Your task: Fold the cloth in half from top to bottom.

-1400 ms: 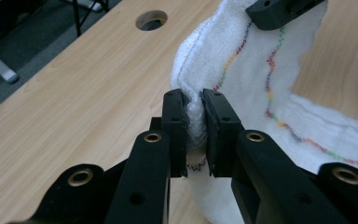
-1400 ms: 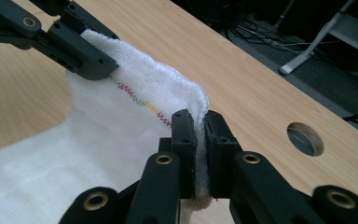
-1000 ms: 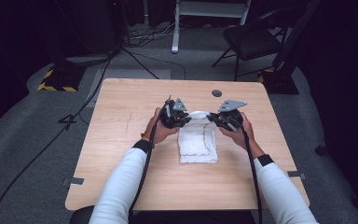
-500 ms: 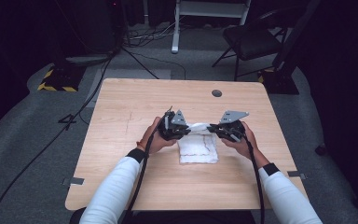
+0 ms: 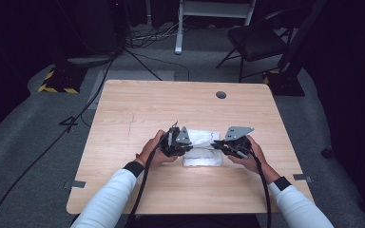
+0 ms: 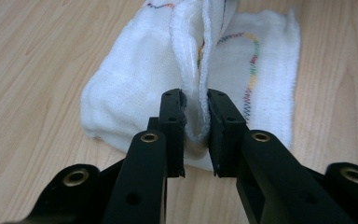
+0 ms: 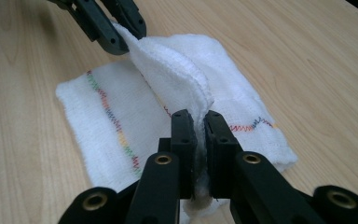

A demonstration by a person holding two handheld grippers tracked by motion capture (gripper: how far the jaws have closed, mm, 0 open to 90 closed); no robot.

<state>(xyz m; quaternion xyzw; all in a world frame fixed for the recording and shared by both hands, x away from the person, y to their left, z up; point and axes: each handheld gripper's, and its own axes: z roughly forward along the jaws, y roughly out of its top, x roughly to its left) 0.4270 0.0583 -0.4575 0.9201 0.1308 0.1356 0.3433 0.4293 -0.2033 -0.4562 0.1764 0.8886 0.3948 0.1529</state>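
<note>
On the wooden table (image 5: 138,109) we keep the left tool (image 6: 196,119) and right tool (image 7: 200,140) each pinched on the white towel's (image 5: 200,161) raised edge, carrying it evenly toward us for a square fold.

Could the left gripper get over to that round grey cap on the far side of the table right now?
Probably not freely: the left gripper is pinched on the white cloth, and so is the right gripper. The bare table towards the grey cap has nothing in the way.
</note>
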